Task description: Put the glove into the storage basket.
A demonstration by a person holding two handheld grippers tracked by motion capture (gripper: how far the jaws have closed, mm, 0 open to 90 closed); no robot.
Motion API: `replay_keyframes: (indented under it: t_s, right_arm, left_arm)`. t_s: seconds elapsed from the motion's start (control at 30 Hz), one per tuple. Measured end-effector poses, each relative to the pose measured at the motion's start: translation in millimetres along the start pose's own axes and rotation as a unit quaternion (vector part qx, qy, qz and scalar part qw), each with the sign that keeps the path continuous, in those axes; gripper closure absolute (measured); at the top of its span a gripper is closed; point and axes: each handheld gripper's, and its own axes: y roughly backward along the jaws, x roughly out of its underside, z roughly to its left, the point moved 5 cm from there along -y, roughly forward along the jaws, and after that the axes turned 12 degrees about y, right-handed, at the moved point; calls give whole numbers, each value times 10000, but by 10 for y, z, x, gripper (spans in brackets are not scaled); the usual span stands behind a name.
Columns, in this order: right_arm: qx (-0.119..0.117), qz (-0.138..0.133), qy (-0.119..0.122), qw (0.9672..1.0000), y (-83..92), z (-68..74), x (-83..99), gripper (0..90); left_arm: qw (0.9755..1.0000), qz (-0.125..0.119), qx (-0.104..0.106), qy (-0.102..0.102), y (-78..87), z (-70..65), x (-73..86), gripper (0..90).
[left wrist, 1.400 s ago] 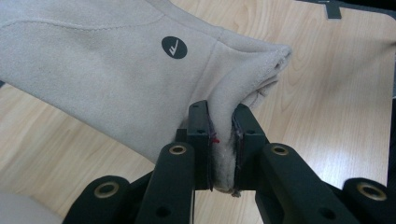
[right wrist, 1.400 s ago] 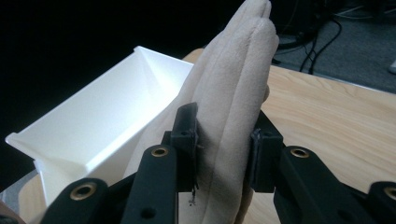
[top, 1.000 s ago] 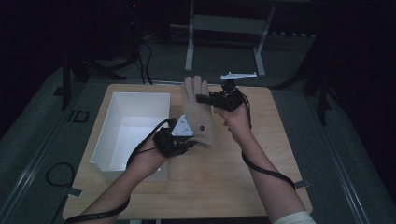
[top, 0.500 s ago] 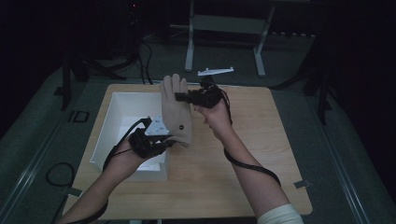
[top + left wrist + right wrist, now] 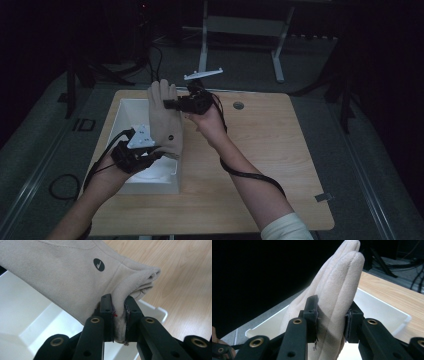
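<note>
Two grippers hold one glove over the box.

The left gripper (image 5: 150, 154) pinches the glove (image 5: 165, 120) at its cuff, the right gripper (image 5: 169, 105) squeezes its fingers; it hangs left of middle, above the white box (image 5: 127, 112) on the table (image 5: 280, 160).

Count, this frame: one beige suede glove (image 5: 165, 120) with one round black logo patch (image 5: 99, 264); one white rectangular plastic bin (image 5: 131, 112), at the left edge of one light wooden worktop (image 5: 280, 165); one small round grey grommet (image 5: 238, 105) near its far edge. Two black hand-held grippers: left gripper (image 5: 150, 155), right gripper (image 5: 170, 104).
</note>
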Motion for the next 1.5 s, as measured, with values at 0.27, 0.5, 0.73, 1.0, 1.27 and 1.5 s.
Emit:
replay_keyframes:
  t_s: [0.27,0.5,0.73,1.0,1.27,1.5]
  right_arm:
    - [-189,65,49,9998,-273,139,-77,690]
    - [-297,137,-7,9995,-504,196,-30,690]
    - [-239,355,-31,9991,-625,180,154,690]
    - [-107,674,-31,9977,-802,125,386,690]
    - [4,1040,139,9945,-954,107,488,689]
    - [68,1368,238,9903,-1052,95,543,678]
  left_arm:
    - [9997,83,-166,147,98,128,167,809]
    - [9992,119,-209,315,93,209,331,809]
    - [9986,236,-115,467,-91,193,471,809]
    - [9968,515,-158,596,-321,183,579,809]
    - [9946,619,-173,821,-469,230,691,808]
    - [9929,723,-13,942,-541,235,731,803]
